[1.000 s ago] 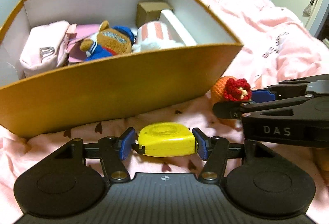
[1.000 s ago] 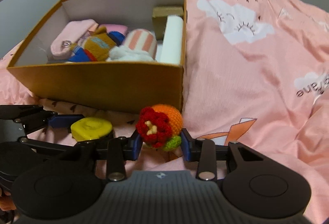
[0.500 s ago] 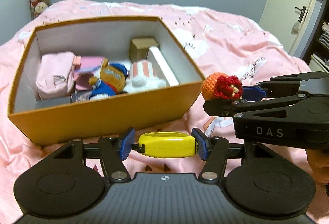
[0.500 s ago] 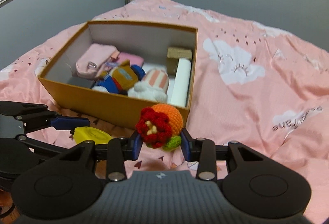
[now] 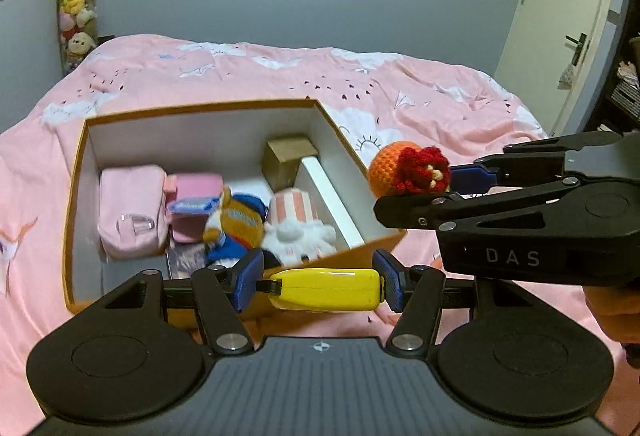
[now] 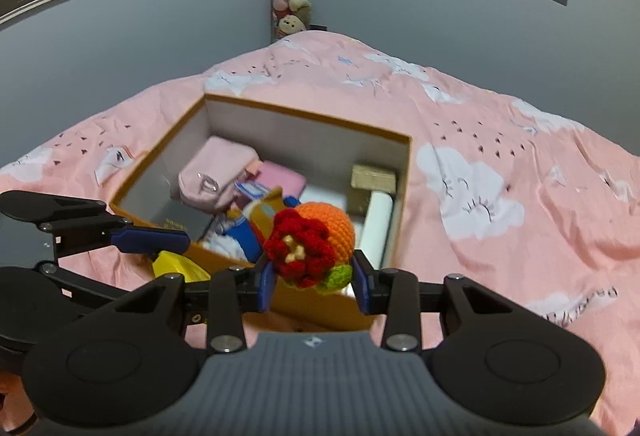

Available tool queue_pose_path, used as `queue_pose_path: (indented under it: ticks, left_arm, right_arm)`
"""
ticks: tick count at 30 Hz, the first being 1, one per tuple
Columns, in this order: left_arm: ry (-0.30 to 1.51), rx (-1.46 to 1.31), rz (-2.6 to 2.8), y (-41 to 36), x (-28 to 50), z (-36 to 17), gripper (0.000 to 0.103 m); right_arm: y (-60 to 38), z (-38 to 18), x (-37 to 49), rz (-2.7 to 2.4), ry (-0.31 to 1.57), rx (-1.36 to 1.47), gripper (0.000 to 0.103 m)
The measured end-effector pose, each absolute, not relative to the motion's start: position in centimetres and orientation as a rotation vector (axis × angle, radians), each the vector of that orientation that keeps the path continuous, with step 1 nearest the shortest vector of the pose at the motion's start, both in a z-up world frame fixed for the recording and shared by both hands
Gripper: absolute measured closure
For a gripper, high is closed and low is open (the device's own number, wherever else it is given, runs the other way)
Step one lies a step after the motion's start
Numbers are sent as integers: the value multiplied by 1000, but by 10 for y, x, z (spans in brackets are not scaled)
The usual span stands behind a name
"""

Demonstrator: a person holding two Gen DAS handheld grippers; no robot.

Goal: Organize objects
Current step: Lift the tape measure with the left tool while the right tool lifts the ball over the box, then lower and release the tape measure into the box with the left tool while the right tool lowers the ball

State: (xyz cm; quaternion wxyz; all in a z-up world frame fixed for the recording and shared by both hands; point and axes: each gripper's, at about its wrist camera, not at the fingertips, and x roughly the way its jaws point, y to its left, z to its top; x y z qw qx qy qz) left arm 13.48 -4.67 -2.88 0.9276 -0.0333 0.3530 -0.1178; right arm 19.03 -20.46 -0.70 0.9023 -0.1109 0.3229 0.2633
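Left tool (image 5: 320, 286) clamps the yellow tape measure (image 5: 326, 289), long axis crosswise, near the box (image 5: 352, 260); right tool (image 6: 314, 282) grips the crochet ball (image 6: 316, 240).

Pink bed (image 5: 420, 95) — orange box (image 5: 312, 262)
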Motion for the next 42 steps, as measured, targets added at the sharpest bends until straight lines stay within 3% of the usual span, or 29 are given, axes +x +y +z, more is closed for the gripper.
queue_pose_path:
  ticks: [11,20,42]
  left_arm:
    - [784,115,-318,-9,215,-25,34]
    - [770,402,-405,-26,276,-44,34]
    - [985,493,-513,-43,351,-112,32]
  right_arm:
    - [-177,-9,256,584,761,-304,63]
    - [-156,-29,314,616,819,-379,63]
    - [-132,-75,361,661,854,-603,62]
